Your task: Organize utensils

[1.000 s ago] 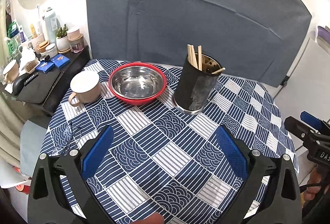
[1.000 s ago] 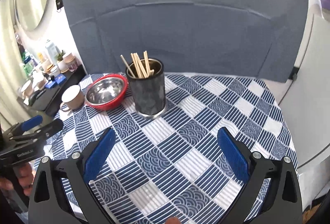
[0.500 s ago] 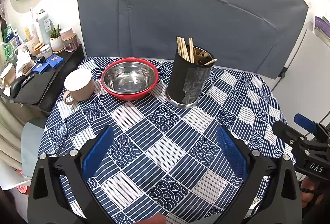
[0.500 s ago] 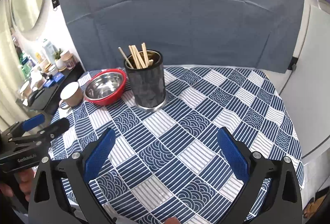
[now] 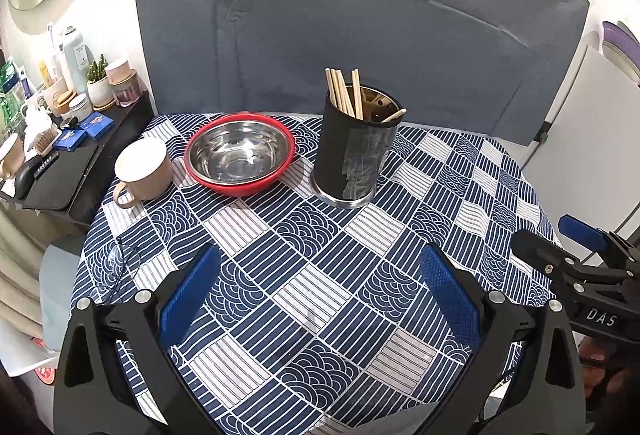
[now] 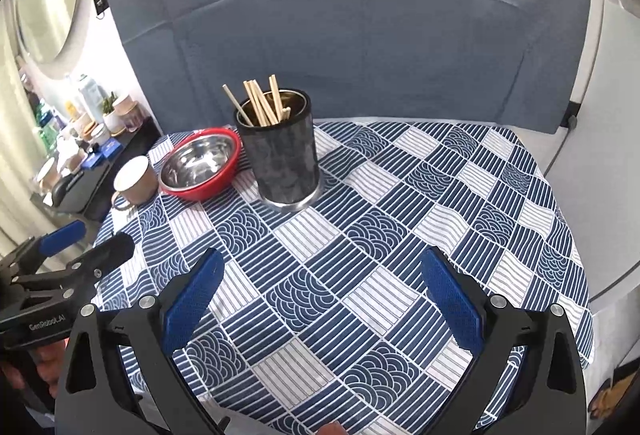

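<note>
A black cylindrical utensil holder stands near the back of the table with several wooden chopsticks upright in it. My left gripper is open and empty above the table's near edge; it also shows at the left of the right wrist view. My right gripper is open and empty over the near edge; it also shows at the right of the left wrist view.
A steel bowl inside a red bowl sits left of the holder, with a beige mug further left. The round table has a blue patterned cloth. A cluttered side shelf stands at left; a grey backdrop is behind.
Both grippers have drawn back and risen from the table, so more of the cloth and its edges show. Nothing on the table has moved.
</note>
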Demonstrator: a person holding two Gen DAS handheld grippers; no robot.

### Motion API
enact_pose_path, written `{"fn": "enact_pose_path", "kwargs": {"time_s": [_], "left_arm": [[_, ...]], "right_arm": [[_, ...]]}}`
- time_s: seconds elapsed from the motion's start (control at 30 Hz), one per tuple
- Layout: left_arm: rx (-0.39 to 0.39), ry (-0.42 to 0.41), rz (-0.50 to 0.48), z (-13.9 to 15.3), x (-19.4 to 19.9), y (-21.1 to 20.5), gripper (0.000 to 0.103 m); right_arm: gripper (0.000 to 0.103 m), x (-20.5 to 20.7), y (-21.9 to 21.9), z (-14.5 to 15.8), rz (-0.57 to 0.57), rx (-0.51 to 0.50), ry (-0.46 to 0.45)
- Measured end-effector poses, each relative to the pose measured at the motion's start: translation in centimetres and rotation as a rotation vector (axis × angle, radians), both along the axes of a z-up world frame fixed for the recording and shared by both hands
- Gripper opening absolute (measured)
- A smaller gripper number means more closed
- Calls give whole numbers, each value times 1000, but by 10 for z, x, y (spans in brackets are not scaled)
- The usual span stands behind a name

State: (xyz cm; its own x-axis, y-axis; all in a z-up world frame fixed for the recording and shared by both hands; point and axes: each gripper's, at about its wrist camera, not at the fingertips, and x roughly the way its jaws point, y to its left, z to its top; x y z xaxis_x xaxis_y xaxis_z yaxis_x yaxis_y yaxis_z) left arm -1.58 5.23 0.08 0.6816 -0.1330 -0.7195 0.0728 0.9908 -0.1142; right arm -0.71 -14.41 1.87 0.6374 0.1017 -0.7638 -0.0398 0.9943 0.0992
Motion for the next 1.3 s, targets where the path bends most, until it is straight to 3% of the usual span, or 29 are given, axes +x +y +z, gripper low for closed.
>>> {"fn": "enact_pose_path", "kwargs": {"time_s": [0.9, 1.3], "left_arm": [[-15, 44, -2, -11, 13, 1, 97], [-18, 19, -7, -8, 8, 1, 97]], "right_arm": [[95, 6, 0, -3, -3, 16, 20], [95, 6, 3, -3, 19, 3, 26]]}}
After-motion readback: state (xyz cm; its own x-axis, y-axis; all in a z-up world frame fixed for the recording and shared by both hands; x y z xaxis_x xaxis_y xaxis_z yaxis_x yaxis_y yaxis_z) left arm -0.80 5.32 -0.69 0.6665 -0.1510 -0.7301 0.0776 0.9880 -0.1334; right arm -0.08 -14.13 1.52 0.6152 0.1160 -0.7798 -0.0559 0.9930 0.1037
